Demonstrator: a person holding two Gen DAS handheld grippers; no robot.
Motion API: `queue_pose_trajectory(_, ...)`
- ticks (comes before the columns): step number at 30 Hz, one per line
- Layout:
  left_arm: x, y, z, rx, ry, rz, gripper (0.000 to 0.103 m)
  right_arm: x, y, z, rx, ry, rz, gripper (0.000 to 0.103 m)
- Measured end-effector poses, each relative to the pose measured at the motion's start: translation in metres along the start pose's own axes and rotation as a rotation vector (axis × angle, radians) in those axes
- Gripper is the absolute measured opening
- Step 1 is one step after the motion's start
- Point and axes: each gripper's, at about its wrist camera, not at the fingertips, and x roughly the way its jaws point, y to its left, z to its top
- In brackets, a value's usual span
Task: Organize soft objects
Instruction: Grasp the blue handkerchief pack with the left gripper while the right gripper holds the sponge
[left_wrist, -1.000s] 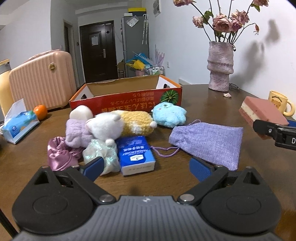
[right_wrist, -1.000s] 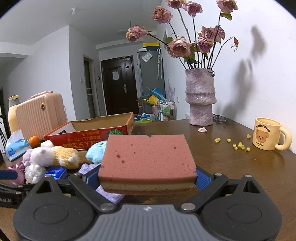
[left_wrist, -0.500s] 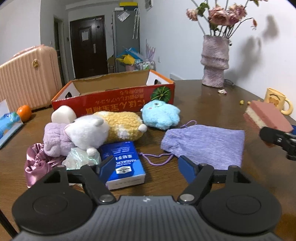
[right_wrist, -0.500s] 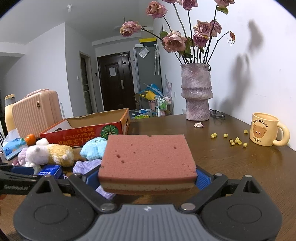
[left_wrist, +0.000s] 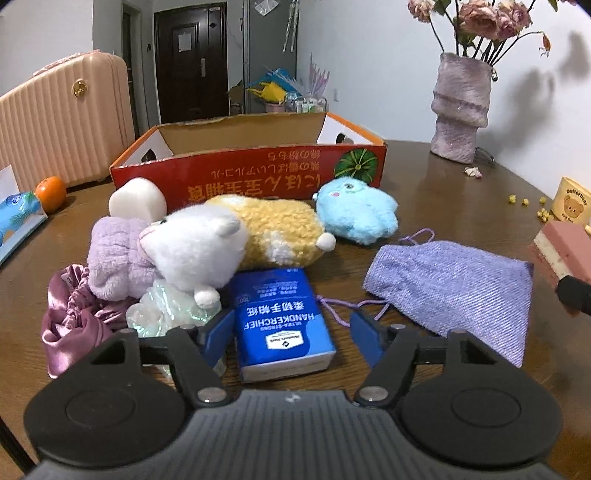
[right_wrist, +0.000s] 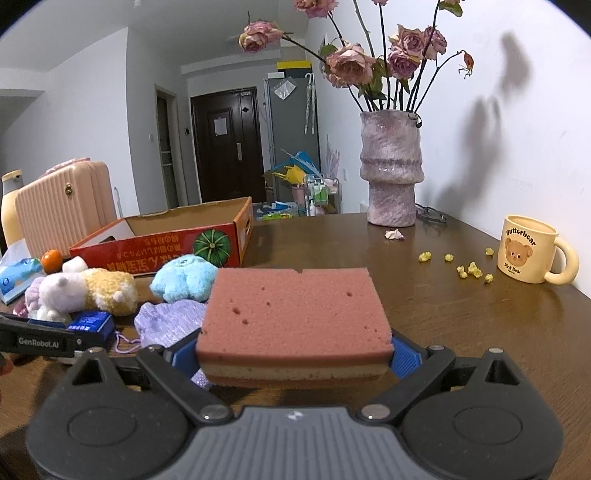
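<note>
1. Two tongs are at work over a dark wooden tabletop (left_wrist: 461, 206); the soft things lie clustered in front of a red cardboard box (left_wrist: 255, 166), which is open on top.
2. The left tongs (left_wrist: 291, 338) are closing around a blue handkerchief pack (left_wrist: 280, 317). The pack lies flat on the tabletop between the blue pads, but a gap shows on both sides, so nothing is gripped.
3. The right tongs (right_wrist: 295, 354) are clamped on a pink sponge (right_wrist: 295, 314), holding it by its two short ends, level and clear of the tabletop.
4. Just behind the pack, a white plush (left_wrist: 195, 251) lies on a yellow plush (left_wrist: 280, 229), with a lilac fluffy piece (left_wrist: 118, 254), a shiny pink scrunchie (left_wrist: 70, 317) and an iridescent scrunchie (left_wrist: 166, 310) bunched at its left.
5. A blue plush (left_wrist: 354, 214) sits near the box's front wall, and a purple drawstring pouch (left_wrist: 454, 288) lies flat to the right of the pack, its cord trailing toward the left tongs.
6. A white foam block (left_wrist: 136, 197) touches the box front.
</note>
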Motion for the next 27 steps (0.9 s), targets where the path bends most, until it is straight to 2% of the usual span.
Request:
queue_pose_trajectory(5,0.006,0.001,-0.001,0.003,0.028,0.009,0.060,0.002,0.000,-0.001,-0.003,0.007,-0.011,0.098)
queue_pose_trajectory(18,0.008,0.000,-0.005,0.006,0.026,0.037,0.055,0.003,0.000,-0.001,-0.007,0.003,-0.023,0.098)
queue_pose_trajectory(27,-0.006,-0.002,-0.006,0.015,-0.030,0.036,0.054,0.002,-0.001,-0.001,-0.004,-0.004,-0.028,0.098)
